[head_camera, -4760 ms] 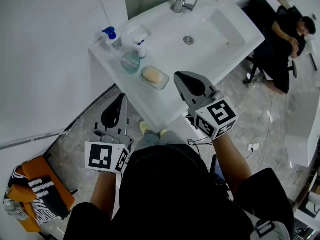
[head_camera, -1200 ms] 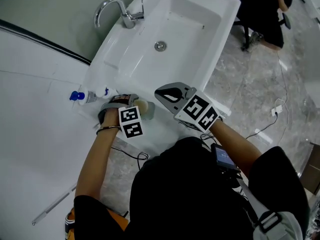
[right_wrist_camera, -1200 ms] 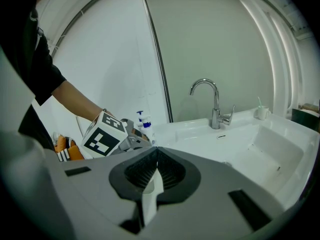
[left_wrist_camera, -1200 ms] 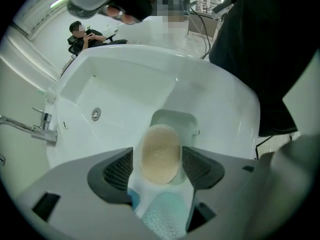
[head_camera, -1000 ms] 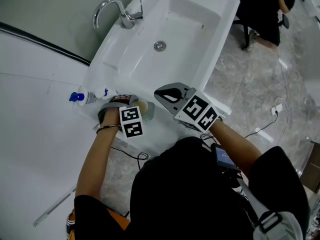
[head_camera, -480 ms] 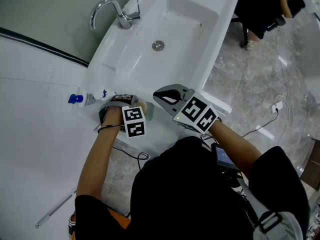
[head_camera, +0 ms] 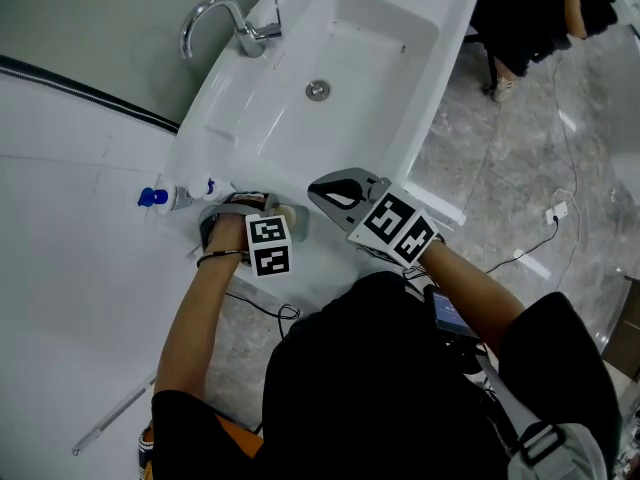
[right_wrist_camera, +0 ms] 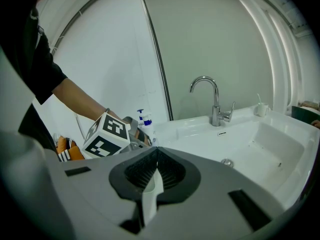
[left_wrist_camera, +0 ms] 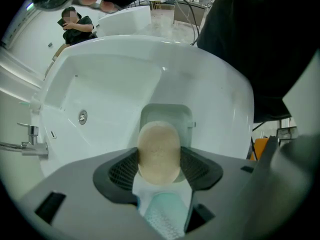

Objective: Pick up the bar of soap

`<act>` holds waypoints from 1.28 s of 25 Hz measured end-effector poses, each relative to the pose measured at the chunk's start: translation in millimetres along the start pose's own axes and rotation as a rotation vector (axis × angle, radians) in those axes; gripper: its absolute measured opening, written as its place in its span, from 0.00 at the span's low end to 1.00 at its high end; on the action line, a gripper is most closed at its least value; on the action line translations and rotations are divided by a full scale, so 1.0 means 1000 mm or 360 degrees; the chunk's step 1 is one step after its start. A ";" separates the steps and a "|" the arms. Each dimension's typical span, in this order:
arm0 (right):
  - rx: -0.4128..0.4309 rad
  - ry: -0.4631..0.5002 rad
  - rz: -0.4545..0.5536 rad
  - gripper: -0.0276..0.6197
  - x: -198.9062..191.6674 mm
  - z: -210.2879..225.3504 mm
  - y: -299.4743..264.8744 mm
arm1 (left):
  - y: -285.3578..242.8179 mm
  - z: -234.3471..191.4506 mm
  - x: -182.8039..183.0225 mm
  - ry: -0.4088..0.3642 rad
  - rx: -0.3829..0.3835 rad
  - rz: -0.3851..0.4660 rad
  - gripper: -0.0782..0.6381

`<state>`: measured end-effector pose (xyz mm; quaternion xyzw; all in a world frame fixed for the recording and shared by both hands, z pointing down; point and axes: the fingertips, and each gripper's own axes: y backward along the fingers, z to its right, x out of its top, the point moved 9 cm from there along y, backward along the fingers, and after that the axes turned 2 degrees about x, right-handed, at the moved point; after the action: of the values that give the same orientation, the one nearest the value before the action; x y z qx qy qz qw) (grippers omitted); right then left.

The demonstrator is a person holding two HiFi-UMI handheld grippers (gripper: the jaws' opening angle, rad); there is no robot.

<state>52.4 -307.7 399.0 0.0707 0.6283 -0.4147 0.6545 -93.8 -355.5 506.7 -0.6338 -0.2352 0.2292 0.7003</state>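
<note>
Head view: your left tool [head_camera: 255, 210] points straight down over the soap dish [head_camera: 297, 224]. The dish sits on the tabletop [head_camera: 205, 160] at the near corner of the white washbasin [head_camera: 390, 38]. The bar of soap [head_camera: 286, 212] shows only as a pale edge beside the marker cube [head_camera: 268, 246]. Your right tool [head_camera: 322, 190] hangs just beside the left one, above the basin's front rim, touching nothing.

Left gripper view: the bar of soap [left_wrist_camera: 158, 151] stands between the two pads [left_wrist_camera: 200, 169], which meet its long sides. The jaws have just been closing and are clamped on it. Its far end overlaps the soap dish [left_wrist_camera: 167, 113]. Whether it has left the soap dish cannot be told.

Right gripper view: the right tool's jaws are together at the tips, with nothing between them. Beyond them you see the left tool's marker cube [right_wrist_camera: 107, 134], a blue-capped pump bottle [right_wrist_camera: 144, 118] and the tap [right_wrist_camera: 212, 96]
</note>
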 end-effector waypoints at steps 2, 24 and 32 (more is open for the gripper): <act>0.0003 0.0003 0.0001 0.06 0.001 0.000 -0.001 | 0.001 0.002 -0.001 0.0009 -0.0008 -0.0004 0.50; 0.0000 0.0028 0.0011 0.06 0.008 0.003 0.000 | 0.099 0.003 -0.013 0.0726 0.0332 0.0573 0.50; 0.0026 0.0067 -0.0012 0.06 0.012 0.001 0.000 | 0.167 0.019 -0.027 0.1249 0.0525 0.1226 0.50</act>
<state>51.3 -314.1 388.9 0.0824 0.6388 -0.4207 0.6389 -130.9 -341.8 341.3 -0.5936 0.3292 0.2489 0.6909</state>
